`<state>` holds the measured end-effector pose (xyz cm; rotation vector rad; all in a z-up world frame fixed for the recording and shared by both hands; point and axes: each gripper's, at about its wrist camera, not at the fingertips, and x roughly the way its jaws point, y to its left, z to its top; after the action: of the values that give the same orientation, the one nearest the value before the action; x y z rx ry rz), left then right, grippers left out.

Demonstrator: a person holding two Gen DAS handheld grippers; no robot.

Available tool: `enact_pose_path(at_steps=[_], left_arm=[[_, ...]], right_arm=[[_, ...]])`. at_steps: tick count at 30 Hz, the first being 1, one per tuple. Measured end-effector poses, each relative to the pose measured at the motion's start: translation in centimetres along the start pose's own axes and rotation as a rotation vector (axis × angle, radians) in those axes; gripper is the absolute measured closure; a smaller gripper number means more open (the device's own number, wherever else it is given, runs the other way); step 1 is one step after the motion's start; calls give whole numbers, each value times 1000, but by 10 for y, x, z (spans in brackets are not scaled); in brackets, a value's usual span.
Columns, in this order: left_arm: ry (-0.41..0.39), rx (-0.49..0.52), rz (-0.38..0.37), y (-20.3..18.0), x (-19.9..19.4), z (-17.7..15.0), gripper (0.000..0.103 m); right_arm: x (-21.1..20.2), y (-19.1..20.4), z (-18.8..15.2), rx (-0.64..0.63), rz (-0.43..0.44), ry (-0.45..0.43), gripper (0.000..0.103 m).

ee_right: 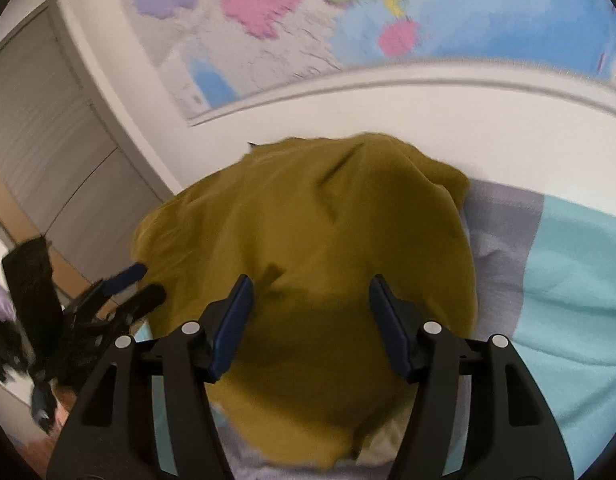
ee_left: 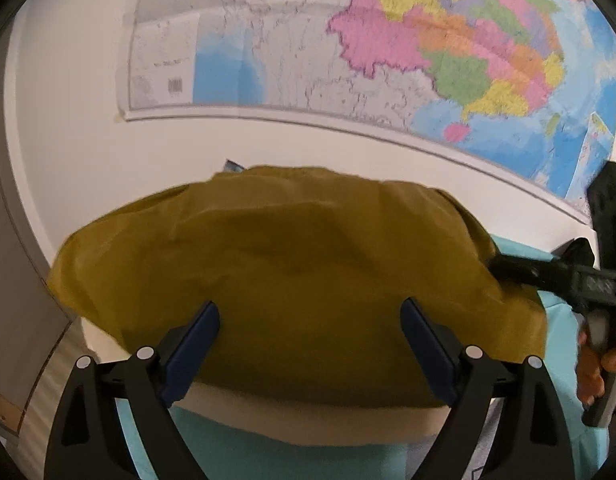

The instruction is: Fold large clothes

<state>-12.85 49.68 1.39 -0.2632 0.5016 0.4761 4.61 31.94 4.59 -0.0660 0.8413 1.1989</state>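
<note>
A mustard-yellow garment lies bunched in a broad heap on the bed, close under the white wall that carries a big coloured map. The garment's far edge nearly meets the wall below the map; its near edge rests on a pale cream pad or pillow that sits on the turquoise sheet. A grey strip of bedding shows just beside the garment, between it and the turquoise.

The left tool hangs over the near side of the garment with its blue pads set wide apart; nothing is pinched between them, though the cloth lies below the gap. The right tool also points down at the garment, pads apart and clear of the cloth, which lies under the gap in shadow. Seen from the left tool's camera, the right tool reaches to the garment's side edge nearest it, and a hand grips its handle there. From the right tool's camera the left tool shows blurred at the garment's opposite edge, in front of a grey door on the wall beside the map.
</note>
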Motion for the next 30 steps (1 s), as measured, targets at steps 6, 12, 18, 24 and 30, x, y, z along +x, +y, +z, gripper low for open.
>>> enact_pose_path(at_steps=[6, 12, 18, 24, 30], left_arm=[[25, 71, -30, -18, 3, -19, 15], [45, 51, -14, -23, 4, -27, 14], [33, 11, -22, -28, -12, -32, 14], [21, -4, -49, -40, -27, -37, 14], [1, -32, -38, -51, -46, -48, 7]], right_arm=[[-7, 37, -41, -197, -59, 10, 41], [-4, 33, -47, -163, -55, 8, 37], [-26, 42, -53, -172, -60, -33, 30], [-40, 43, -60, -178, -71, -44, 30], [-57, 41, -79, -156, -84, -57, 24]])
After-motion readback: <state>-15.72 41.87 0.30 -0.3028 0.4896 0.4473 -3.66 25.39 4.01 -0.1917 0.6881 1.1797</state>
